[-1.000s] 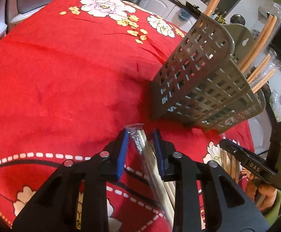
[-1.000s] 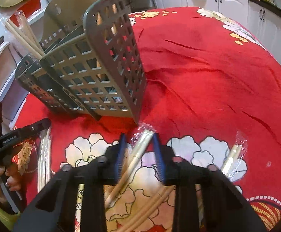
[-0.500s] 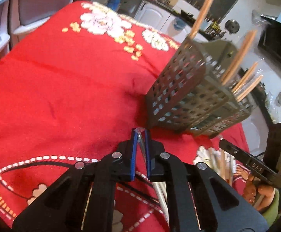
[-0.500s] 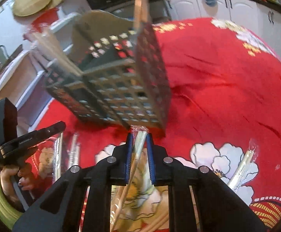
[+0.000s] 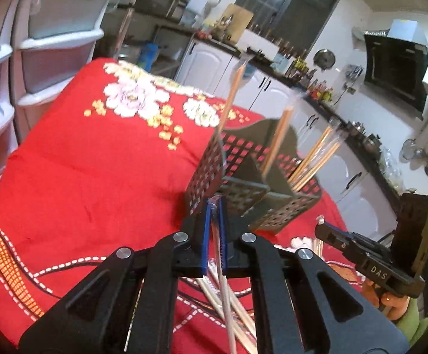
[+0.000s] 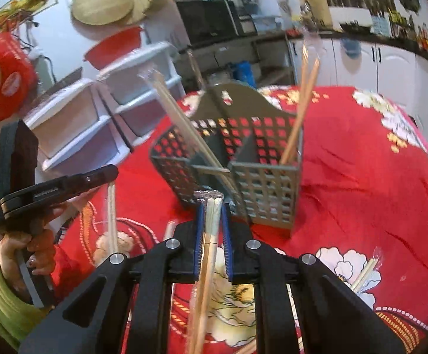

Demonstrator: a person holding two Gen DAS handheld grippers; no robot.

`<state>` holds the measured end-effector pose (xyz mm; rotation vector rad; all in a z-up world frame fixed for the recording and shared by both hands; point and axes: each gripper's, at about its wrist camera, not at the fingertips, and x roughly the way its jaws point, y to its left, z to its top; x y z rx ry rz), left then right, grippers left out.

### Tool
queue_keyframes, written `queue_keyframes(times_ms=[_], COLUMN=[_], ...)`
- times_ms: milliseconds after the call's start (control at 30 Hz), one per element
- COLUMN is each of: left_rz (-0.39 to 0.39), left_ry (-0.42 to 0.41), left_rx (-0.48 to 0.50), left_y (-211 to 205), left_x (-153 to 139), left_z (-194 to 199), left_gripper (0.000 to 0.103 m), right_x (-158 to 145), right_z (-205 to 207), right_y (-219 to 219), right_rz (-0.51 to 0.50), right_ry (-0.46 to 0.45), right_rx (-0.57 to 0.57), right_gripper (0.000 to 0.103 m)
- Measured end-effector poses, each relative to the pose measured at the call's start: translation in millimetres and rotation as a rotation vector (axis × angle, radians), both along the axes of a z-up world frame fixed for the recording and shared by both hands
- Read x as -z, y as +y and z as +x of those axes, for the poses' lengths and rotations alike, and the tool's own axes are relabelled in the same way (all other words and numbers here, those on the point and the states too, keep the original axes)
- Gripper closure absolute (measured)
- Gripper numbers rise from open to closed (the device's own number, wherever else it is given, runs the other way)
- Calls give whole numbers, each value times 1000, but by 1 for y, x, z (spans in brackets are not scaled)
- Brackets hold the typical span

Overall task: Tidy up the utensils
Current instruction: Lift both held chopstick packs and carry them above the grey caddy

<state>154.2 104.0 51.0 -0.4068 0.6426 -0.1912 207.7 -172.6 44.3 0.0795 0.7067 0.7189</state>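
Note:
A grey perforated utensil caddy (image 5: 243, 183) (image 6: 261, 183) stands on the red flowered tablecloth with several wrapped chopstick pairs upright in its compartments. My left gripper (image 5: 214, 206) is shut on a plastic-wrapped chopstick pair (image 5: 224, 289), held just in front of the caddy's near wall. My right gripper (image 6: 211, 203) is shut on another wrapped chopstick pair (image 6: 206, 265), its tip near the caddy's front. More wrapped chopsticks (image 5: 243, 318) lie on the cloth under the left gripper. Each gripper shows in the other's view, the right (image 5: 361, 253) and the left (image 6: 60, 185).
White plastic drawer units (image 5: 37, 44) (image 6: 101, 118) stand beside the table. A loose wrapped chopstick pair (image 6: 364, 271) lies on the cloth at the right. Kitchen counters and cabinets (image 5: 302, 94) run behind the table.
Both grippers closed on their wrapped chopstick pairs and lifted them off the cloth, rising and tilting up so the caddy now sits lower and farther in view.

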Motion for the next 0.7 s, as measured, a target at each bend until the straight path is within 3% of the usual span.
queue_keyframes(times_ms=[433, 700], left_rz=[-8, 12], left_ry=[-139, -210], left_rx=[24, 32], left_y=[-11, -19], left_x=[-56, -92], left_z=[-11, -7], left_gripper=[102, 102], right_x=[-74, -103], right_z=[-40, -39], right_y=[-4, -6], right_rz=[41, 80], right_ry=[-234, -296], right_rx=[-11, -12], right_gripper=[93, 93])
